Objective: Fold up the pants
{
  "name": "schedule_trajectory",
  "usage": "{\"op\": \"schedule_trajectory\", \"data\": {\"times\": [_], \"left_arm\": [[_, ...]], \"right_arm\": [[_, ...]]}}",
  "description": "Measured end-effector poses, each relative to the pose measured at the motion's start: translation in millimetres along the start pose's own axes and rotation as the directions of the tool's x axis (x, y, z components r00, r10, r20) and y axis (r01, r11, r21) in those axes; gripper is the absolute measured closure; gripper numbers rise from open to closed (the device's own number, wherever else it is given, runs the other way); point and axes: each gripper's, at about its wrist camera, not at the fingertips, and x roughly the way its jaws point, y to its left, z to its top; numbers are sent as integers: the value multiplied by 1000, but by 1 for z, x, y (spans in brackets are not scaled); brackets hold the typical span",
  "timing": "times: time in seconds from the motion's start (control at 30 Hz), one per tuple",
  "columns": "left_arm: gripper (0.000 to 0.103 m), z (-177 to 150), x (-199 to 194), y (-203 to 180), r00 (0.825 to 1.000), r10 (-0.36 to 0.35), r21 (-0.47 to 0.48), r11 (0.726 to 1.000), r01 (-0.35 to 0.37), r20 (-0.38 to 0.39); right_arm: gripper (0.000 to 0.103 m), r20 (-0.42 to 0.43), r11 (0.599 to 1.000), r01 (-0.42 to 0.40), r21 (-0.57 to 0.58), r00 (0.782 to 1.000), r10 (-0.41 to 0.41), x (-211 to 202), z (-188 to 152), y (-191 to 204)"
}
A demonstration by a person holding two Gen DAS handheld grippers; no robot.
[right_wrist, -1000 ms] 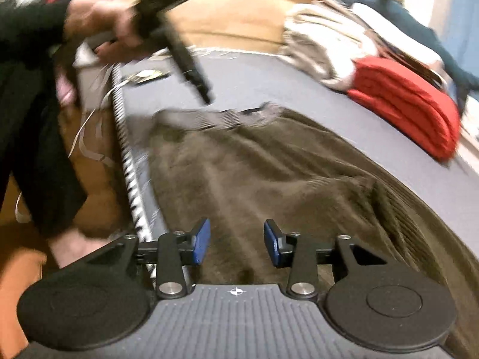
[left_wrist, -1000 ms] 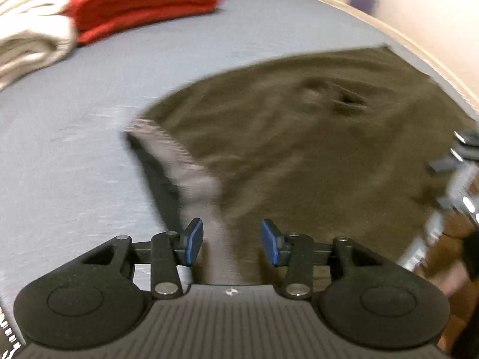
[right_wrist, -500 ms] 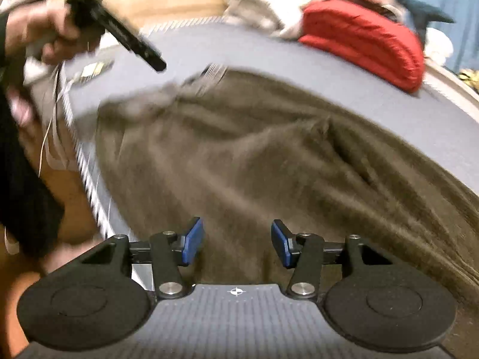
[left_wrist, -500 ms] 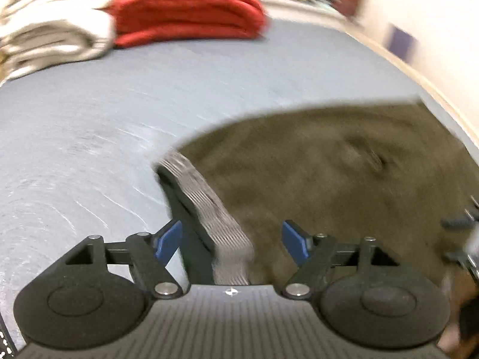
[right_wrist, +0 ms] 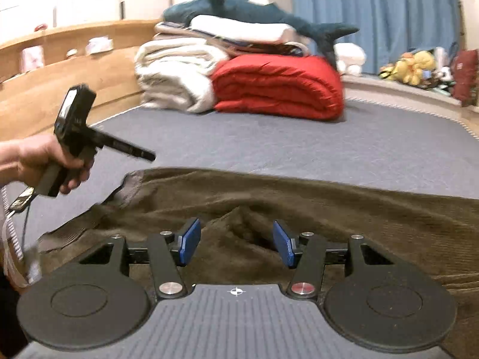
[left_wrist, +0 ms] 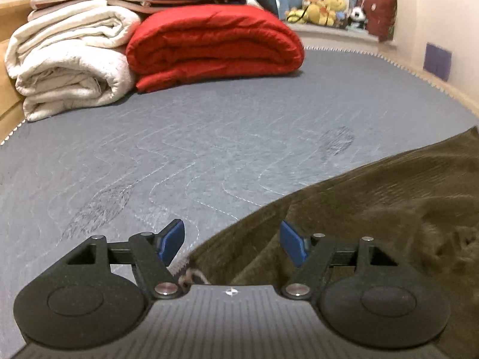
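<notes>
Brown corduroy pants (left_wrist: 374, 209) lie spread across the grey mattress (left_wrist: 209, 149). My left gripper (left_wrist: 231, 236) hovers open over their near edge. Nothing sits between its blue pads, and a bit of waistband cord (left_wrist: 191, 276) shows just under it. In the right wrist view the pants (right_wrist: 344, 209) stretch from the grey waistband (right_wrist: 131, 184) off to the right. My right gripper (right_wrist: 236, 236) hangs above a raised fold, its jaws opening and not pressing the cloth. A hand (right_wrist: 45, 161) holds the left gripper (right_wrist: 140, 153) above the waistband corner.
A folded red quilt (left_wrist: 215, 45) and white blankets (left_wrist: 69, 59) are stacked at the mattress's far end, with a plush shark (right_wrist: 239, 9) on top. A wooden bed frame (right_wrist: 60, 59) runs along the left. Soft toys (left_wrist: 323, 9) sit on a ledge by the blue curtain.
My left gripper's jaws widened off the waistband and swung left, so it now faces bare mattress. My right gripper's jaws widened a little; it rose and rolled level over the pants.
</notes>
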Motion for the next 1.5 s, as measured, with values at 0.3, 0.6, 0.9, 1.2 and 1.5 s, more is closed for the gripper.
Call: {"op": "schedule_trajectory", "data": {"times": [0.3, 0.6, 0.9, 1.2, 1.5], "left_arm": [[20, 9, 59, 11, 996, -1, -17, 1000, 0, -84], [17, 5, 79, 6, 988, -73, 13, 997, 76, -133], [55, 6, 87, 7, 979, -138, -7, 990, 139, -150], [87, 13, 72, -11, 984, -124, 96, 986, 136, -125], [91, 11, 29, -16, 990, -140, 151, 978, 143, -32]], "right_arm": [[47, -17, 998, 41, 56, 999, -40, 14, 2, -29], [47, -25, 997, 40, 67, 999, -39, 17, 4, -33], [47, -55, 991, 90, 94, 995, -85, 19, 0, -39], [47, -60, 987, 123, 105, 991, -117, 13, 1, -41], [47, -13, 971, 200, 130, 980, -200, -5, 18, -49]]}}
